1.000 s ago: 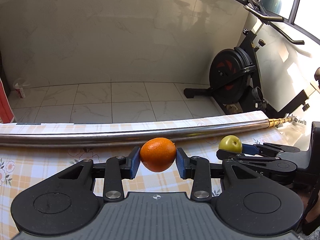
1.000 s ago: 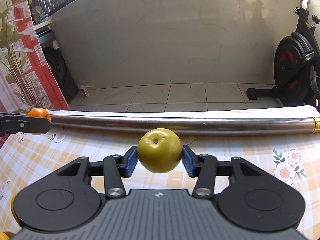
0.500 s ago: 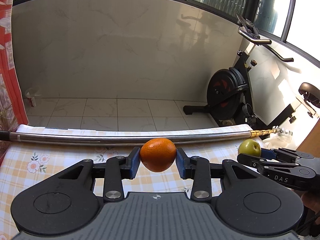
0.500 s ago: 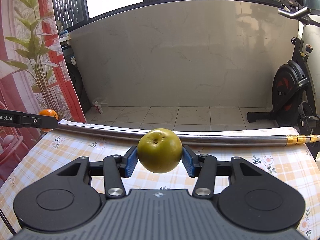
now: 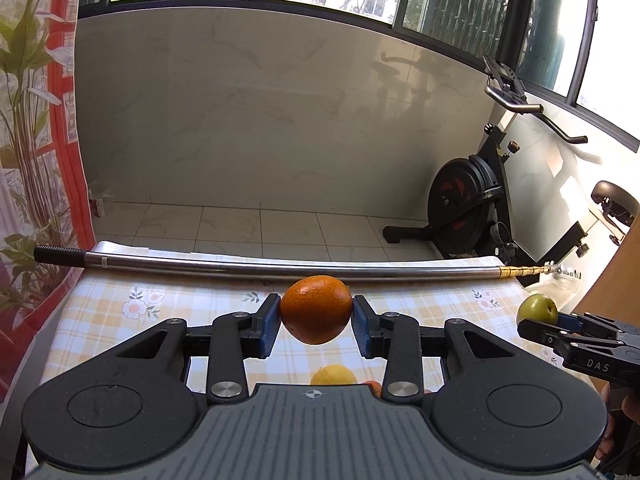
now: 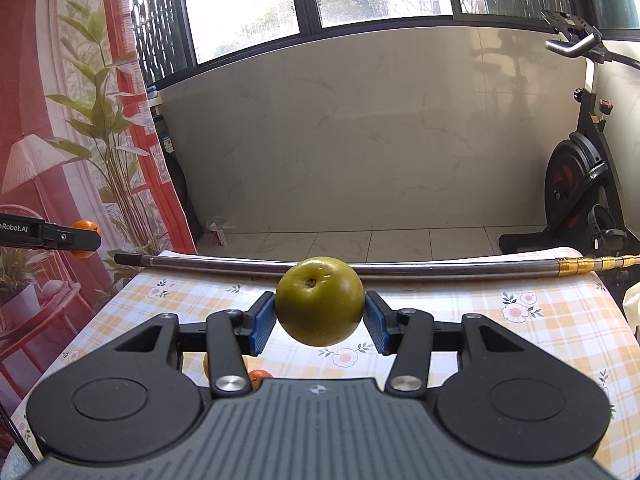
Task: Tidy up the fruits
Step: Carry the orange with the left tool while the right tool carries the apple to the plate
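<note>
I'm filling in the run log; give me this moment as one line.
left gripper: shut on orange | right gripper: shut on green apple | both above checked tablecloth

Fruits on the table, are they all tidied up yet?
Not yet. No sorted pile shows. The left gripper holds the orange and the right gripper holds the green apple, both above the checked tablecloth. A yellow fruit still waits below.

Black hand-held gripper point(image 5: 316, 322), blue pads point(image 5: 269, 326)
</note>
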Available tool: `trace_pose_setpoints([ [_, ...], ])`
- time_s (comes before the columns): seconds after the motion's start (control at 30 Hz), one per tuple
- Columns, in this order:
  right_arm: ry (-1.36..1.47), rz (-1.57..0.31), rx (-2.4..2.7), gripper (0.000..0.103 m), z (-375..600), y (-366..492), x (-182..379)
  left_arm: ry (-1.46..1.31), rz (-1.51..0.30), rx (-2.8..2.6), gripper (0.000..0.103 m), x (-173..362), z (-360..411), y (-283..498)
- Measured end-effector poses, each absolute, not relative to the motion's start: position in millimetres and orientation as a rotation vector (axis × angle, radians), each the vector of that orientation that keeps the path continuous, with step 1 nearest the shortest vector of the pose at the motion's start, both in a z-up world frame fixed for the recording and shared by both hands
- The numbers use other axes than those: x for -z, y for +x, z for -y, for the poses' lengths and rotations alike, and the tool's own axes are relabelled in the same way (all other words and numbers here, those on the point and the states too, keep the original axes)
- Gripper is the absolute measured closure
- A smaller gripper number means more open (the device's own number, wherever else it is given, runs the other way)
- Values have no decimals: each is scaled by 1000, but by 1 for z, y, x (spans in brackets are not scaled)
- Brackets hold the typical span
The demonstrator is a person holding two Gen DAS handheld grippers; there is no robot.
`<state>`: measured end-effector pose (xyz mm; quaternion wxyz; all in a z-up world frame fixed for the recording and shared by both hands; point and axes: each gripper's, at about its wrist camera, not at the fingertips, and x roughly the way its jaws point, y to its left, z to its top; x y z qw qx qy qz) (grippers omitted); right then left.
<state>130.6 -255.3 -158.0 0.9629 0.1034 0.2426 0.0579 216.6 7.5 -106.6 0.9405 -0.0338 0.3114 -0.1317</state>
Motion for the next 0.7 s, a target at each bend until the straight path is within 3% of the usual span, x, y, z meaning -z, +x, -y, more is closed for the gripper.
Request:
trace_pose_setpoints([
  [0.3,222,-540,-145,53,237,97,178,-113,-706,272,63,124,-38,183],
  [0.7,225,-656,-204,53,206,81,226,-55,-789,319,63,187,-37,152],
])
